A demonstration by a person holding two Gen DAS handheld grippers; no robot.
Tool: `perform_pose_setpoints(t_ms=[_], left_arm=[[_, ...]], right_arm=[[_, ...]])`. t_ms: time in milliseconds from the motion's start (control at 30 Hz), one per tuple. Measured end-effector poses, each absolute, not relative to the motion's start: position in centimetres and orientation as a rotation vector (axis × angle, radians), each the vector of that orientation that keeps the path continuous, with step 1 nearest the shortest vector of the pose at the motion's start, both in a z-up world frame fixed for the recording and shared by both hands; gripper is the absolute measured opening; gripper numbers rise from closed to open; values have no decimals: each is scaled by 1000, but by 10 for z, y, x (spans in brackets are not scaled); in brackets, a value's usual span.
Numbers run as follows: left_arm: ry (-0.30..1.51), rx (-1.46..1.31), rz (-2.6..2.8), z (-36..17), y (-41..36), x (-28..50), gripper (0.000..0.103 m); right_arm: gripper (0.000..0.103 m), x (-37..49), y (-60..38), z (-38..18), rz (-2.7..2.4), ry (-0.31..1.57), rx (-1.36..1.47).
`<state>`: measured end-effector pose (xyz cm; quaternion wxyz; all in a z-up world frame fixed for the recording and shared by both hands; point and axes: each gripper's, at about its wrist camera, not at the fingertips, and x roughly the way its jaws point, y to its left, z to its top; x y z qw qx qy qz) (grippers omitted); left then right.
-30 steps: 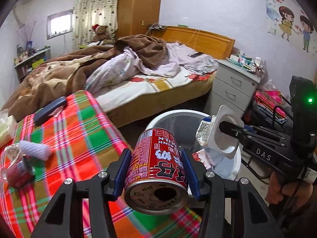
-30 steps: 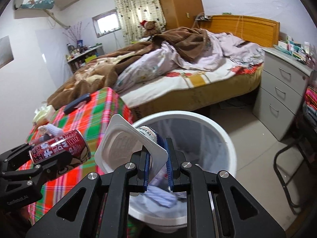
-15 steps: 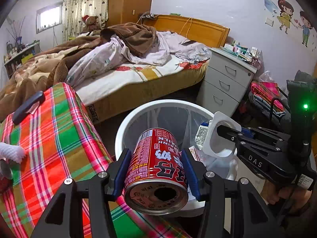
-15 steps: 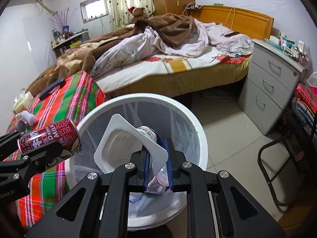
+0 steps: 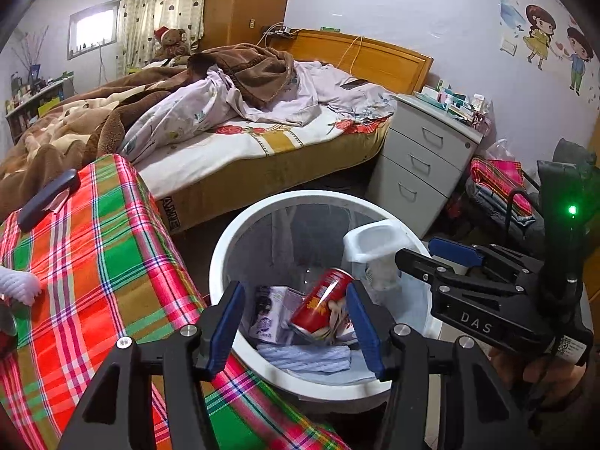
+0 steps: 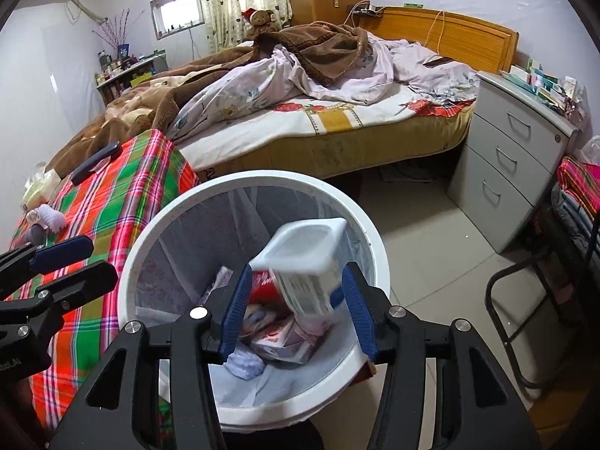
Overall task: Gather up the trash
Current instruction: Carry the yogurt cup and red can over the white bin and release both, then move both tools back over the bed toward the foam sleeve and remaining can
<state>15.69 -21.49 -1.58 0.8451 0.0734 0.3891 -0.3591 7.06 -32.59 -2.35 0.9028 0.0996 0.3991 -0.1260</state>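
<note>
Fingers (image 5: pixel 362 322) of both grippers spreading, empty, red can (image 5: pixel 320 305) tilted, top up-right, inside bin (image 5: pixel 225 247)

both claws black plastic, blue finger pads, silver screws on the arms. right claw (image 5: pixel 442 258) has white "das" lettering, green led, label sticker near grip.

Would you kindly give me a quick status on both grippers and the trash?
Left gripper and right gripper opening, pads clear. Red can and white plastic cup released, dropping into white bin. Nothing obstructing.
</note>
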Motion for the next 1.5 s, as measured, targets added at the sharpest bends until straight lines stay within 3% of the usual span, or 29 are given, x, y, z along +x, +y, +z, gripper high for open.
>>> perform_pose_setpoints(t_ms=[1300, 1500], left_arm=[[701, 42, -565, 25, -72, 131, 57], [690, 19, -508, 27, -39, 131, 62]], right_arm=[[52, 78, -229, 12, -98, 688, 152], [59, 85, -209, 15, -47, 675, 150]])
